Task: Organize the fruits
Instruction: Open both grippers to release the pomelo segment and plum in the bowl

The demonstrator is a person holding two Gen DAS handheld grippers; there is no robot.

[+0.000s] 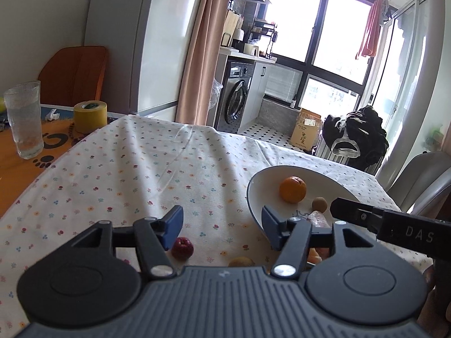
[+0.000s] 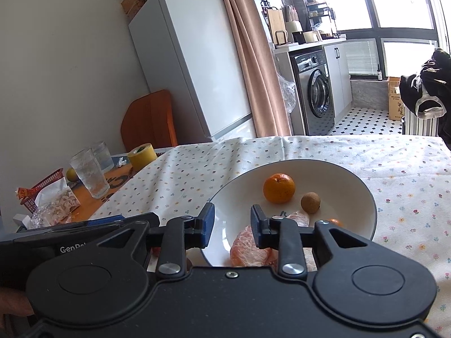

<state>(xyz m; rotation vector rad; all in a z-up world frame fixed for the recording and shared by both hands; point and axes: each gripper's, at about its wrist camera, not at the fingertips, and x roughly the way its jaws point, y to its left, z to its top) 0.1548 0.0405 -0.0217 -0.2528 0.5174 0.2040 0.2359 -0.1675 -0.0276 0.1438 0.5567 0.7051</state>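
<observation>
We note the fruits first: a tangerine [image 2: 279,188] and a small brown round fruit [image 2: 310,202] sit apart from each other inside the white bowl [image 2: 363,194], toward its far side. Nearer the right wrist camera, a wrapped orange-pink fruit [image 2: 248,249] lies in the bowl's near part, with a second wrapped piece [image 2: 298,217] just behind it and a sliver of another orange thing at the right finger. The right gripper [image 2: 232,225] hangs over the bowl's near rim, its blue-padded jaws spread apart with nothing between them. From the left wrist view we see the left gripper [image 1: 222,224] likewise spread wide and empty, held over the cloth just left of the bowl [image 1: 253,186]. On the flowered tablecloth [image 1: 126,169], below the left finger, rests a small dark red fruit [image 1: 182,248], and near it a yellowish fruit [image 1: 241,261], mostly hidden by the gripper body. The same tangerine [image 1: 292,189] and brown fruit [image 1: 319,204] show in the bowl from this side, with the right gripper [image 1: 352,211] reaching in from the right edge. Farther off, on the uncovered orange table end, stand a drinking glass [image 1: 24,119] and a roll of yellow tape [image 1: 90,116]. A white fridge [image 2: 191,56] and a washing machine [image 2: 315,90] stand beyond.
</observation>
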